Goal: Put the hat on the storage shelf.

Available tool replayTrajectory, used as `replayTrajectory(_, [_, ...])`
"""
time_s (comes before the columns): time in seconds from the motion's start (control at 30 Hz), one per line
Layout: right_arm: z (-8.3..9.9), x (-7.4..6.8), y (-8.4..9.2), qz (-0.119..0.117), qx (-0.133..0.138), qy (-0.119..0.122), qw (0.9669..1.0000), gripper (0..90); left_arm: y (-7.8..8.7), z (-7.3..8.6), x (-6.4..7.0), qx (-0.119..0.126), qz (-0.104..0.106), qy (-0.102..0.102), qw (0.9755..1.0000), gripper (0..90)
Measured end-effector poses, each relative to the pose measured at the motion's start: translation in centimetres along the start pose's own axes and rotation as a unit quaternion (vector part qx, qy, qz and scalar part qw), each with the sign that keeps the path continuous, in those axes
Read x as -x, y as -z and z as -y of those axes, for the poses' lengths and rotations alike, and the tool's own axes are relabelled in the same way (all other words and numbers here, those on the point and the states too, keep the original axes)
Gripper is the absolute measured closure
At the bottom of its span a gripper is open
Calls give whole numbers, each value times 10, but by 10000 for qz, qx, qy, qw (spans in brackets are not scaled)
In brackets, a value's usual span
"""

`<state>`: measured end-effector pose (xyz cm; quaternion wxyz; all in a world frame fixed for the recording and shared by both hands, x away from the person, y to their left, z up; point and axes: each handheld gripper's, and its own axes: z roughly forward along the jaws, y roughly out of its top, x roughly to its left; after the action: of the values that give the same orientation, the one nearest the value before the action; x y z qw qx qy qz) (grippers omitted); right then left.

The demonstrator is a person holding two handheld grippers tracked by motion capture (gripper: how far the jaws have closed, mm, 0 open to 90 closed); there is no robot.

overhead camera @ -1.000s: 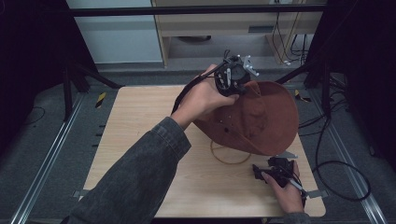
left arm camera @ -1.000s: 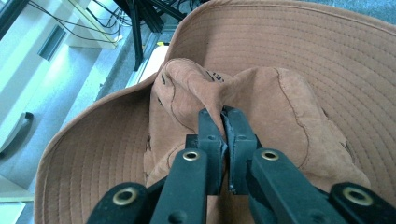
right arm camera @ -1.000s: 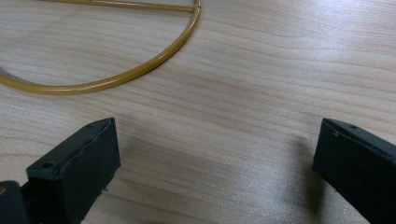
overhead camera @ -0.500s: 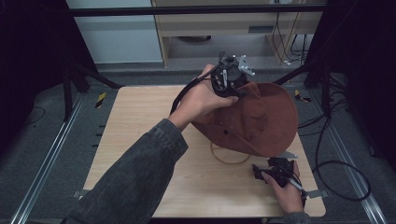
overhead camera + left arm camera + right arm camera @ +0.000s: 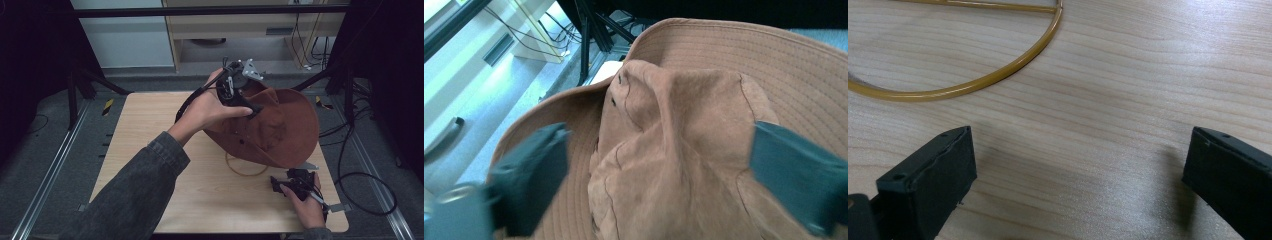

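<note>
1. Hat (image 5: pixel 280 125): brown, brimmed, on the surface (image 5: pixel 150 130); goal unstated, progress unclear.
2. Left gripper (image 5: pixel 235 90): over hat crown, jaws apart, ungrasped.
3. Right gripper (image 5: pixel 295 182): beside hat's near brim, jaws apart, empty.
4. Cord loop (image 5: pixel 973 80): lying by hat's near brim.

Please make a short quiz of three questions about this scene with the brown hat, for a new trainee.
1. True or false: the right hand-held gripper is shut on the brown hat.
2. Where does the yellowish cord lie? A) on the wooden table, at the hat's near edge; B) on the floor; C) around the person's sleeve.
3. Fill in: in the left gripper view, the jaws of the left hand-held gripper stand open on either side of the hat's ____.

Key: 1 false, its jaws are open over bare wood; 2 A; 3 crown.
</note>
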<state>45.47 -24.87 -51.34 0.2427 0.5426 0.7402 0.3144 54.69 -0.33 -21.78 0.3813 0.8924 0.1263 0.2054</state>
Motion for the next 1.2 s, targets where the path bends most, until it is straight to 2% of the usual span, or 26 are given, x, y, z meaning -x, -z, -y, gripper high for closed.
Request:
replayTrajectory(0.17, [0,0,0,-2,0,-1,10000,6,17,8,1,119,4,-16,9999,53])
replayTrajectory(0.33, [0,0,0,0,3,3,10000,6,36,20,-4,191,-123,38,9997,46])
replayTrajectory(0.73, [0,0,0,1,-5,0,10000,6,86,68,-15,430,-305,388,9979,37])
replayTrajectory(0.83, [0,0,0,-9,-14,-16,10000,6,97,84,-15,452,-420,370,9974,39])
replayTrajectory(0.93, [0,0,0,-4,-9,-14,10000,6,105,103,-15,463,-489,506,9964,42])
replayTrajectory(1.13, [0,0,0,-18,-7,-26,10000,6,110,142,-14,220,-607,558,9964,41])
replayTrajectory(1.2, [0,0,0,-16,-7,-26,10000,6,109,155,-11,209,-621,607,9960,41])
